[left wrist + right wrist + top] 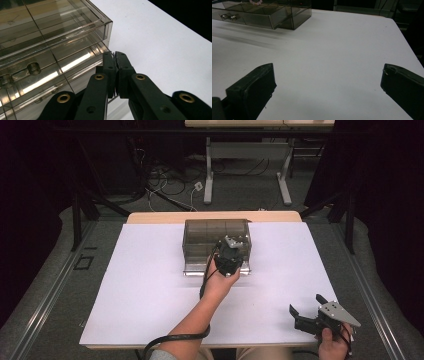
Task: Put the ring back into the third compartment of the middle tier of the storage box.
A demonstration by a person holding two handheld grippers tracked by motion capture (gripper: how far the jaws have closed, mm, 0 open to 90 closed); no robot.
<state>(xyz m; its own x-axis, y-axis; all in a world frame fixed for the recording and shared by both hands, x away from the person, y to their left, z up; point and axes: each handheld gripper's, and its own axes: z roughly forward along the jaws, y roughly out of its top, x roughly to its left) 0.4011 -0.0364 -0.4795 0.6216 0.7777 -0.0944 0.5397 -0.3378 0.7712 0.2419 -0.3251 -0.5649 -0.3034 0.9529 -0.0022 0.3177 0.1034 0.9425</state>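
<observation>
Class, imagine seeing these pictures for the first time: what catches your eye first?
A smoky clear drawer box sits mid-table at the far side of the white sheet. The left gripper, jaws shut, is at the box's front corner. The right gripper waits open near the sheet's near right corner.

I work in what looks like a lab or recording studio rather than a home. My worktop (150, 285) is covered with a plain white sheet and stands on grey carpet (45, 285). Black curtains (385, 195) hang on both sides and shut the space in. Behind the worktop, loose cables (165, 182) lie tangled on the floor beside a white power plug, near the metal legs of another table (208, 175). Dark metal stand legs (77, 215) are braced at the worktop's far corners, like supports for mounted equipment.
</observation>
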